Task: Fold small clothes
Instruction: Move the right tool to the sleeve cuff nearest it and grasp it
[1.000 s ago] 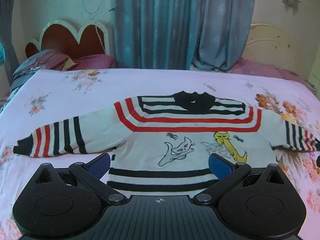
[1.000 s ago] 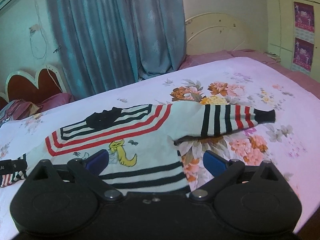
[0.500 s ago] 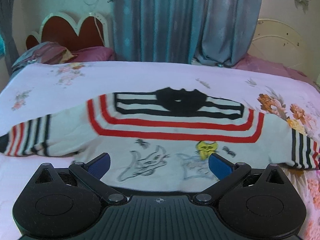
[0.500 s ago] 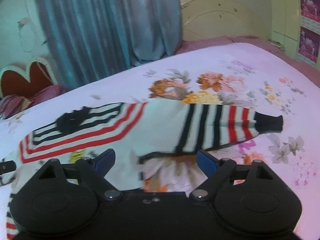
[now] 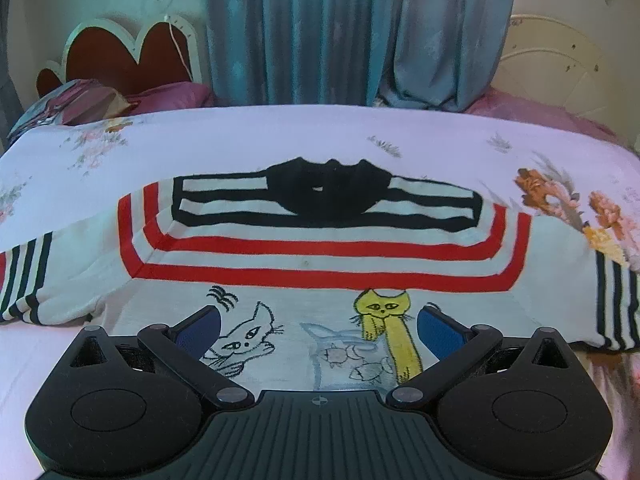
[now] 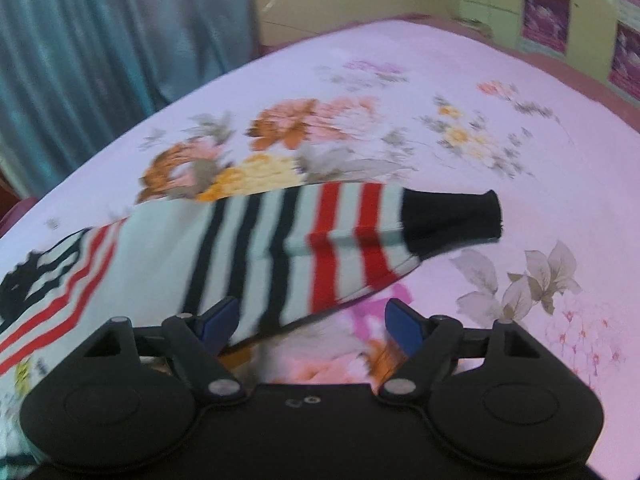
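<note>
A small white sweater (image 5: 320,252) with red and black stripes, a black collar and cat drawings lies flat, face up, on the bed, both sleeves spread out. My left gripper (image 5: 318,326) hovers open over its chest, above the cat drawings, with nothing held. In the right wrist view the sweater's right sleeve (image 6: 304,248) with its black cuff (image 6: 452,216) lies across the sheet. My right gripper (image 6: 310,326) is just in front of the sleeve's lower edge, its jaws closing, pads apart, and I cannot tell whether the sleeve's edge is between them.
The bed has a pink floral sheet (image 6: 480,120). Blue curtains (image 5: 352,28) hang behind it. A heart-shaped headboard (image 5: 128,52) and pillows (image 5: 72,100) are at the far left, a cream headboard (image 5: 560,56) at the far right. A wall with pink pictures (image 6: 548,20) stands beyond the bed.
Both grippers have moved forward and down toward the sweater. The left went from the hem to the chest. The right swung from the body to the right sleeve, its jaws narrowing.
</note>
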Motion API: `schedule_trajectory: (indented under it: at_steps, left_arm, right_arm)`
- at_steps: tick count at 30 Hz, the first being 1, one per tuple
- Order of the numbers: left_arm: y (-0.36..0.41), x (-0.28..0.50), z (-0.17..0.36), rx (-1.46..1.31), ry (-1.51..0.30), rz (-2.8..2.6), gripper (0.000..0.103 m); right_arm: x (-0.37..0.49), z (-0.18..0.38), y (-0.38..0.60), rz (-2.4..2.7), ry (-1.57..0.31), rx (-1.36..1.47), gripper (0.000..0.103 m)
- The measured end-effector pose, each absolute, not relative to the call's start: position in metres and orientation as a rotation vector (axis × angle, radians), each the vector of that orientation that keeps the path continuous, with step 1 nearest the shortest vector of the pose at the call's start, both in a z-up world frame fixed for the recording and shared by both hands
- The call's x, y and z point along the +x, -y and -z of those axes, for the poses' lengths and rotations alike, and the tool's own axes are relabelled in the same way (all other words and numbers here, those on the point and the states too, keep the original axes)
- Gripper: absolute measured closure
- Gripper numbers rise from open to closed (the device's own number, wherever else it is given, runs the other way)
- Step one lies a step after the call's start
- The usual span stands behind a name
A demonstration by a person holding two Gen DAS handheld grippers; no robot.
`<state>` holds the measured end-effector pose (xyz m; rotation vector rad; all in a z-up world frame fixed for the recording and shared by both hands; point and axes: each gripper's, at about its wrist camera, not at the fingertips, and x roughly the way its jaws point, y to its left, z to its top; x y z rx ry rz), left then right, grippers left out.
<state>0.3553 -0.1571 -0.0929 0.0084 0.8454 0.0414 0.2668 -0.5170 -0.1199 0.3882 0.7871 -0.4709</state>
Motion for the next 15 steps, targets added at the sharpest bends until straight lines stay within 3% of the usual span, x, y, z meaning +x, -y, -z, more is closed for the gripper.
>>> schedule_trajectory:
  at_steps: [10,12,15]
  left_arm:
    - [0.151,0.366,0.097,-0.01,-0.848,-0.08,0.0]
    - [0.148,0.367,0.097,-0.01,-0.85,-0.087,0.0]
    - [0.144,0.368,0.1,-0.018,-0.857,-0.091,0.0]
  right_arm:
    - [0.288,0.15,0.549,0.52,-0.809,0.459,0.032]
    - [0.293,0.15,0.547,0.536,-0.803,0.43,0.04]
    - [0.297,0.15,0.546,0.564,-0.789,0.385,0.062]
